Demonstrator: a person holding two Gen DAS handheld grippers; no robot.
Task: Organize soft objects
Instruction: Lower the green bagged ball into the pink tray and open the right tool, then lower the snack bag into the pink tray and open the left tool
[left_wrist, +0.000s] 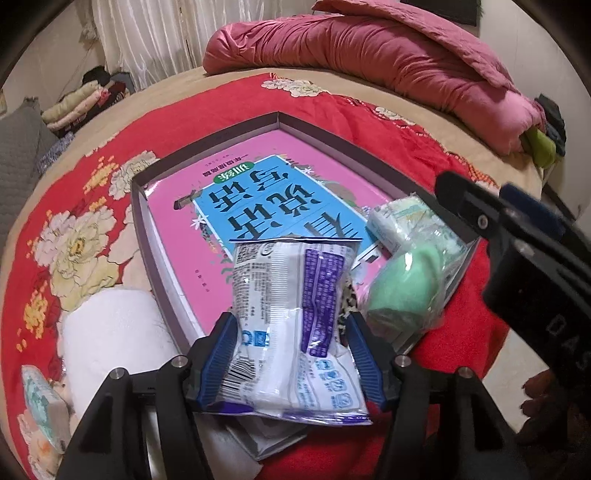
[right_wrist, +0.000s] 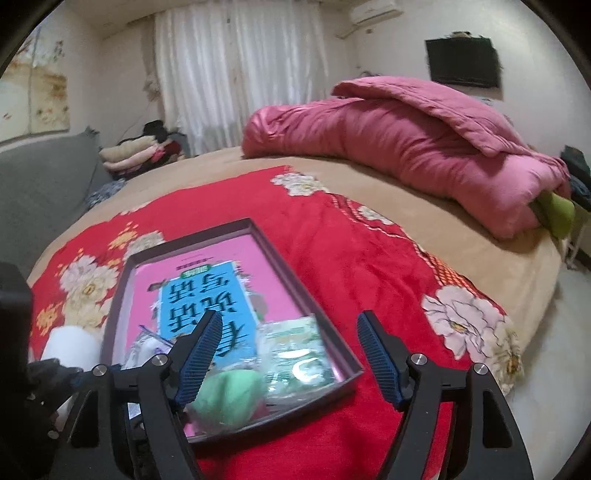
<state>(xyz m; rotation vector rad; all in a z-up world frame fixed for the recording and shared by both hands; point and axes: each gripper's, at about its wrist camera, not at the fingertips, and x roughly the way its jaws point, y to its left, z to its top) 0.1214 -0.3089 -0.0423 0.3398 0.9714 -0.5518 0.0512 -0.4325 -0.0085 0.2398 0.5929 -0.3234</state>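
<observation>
My left gripper is shut on a white and purple plastic packet and holds it over the near end of a shallow grey box that has a pink and blue book in it. A clear bag with a green soft item and a pale green packet lie at the box's near right corner. My right gripper is open and empty above that corner; the green item and pale green packet show below it.
The box lies on a red floral blanket on a bed. A white roll and a small teal packet lie left of the box. A folded pink quilt lies at the far side.
</observation>
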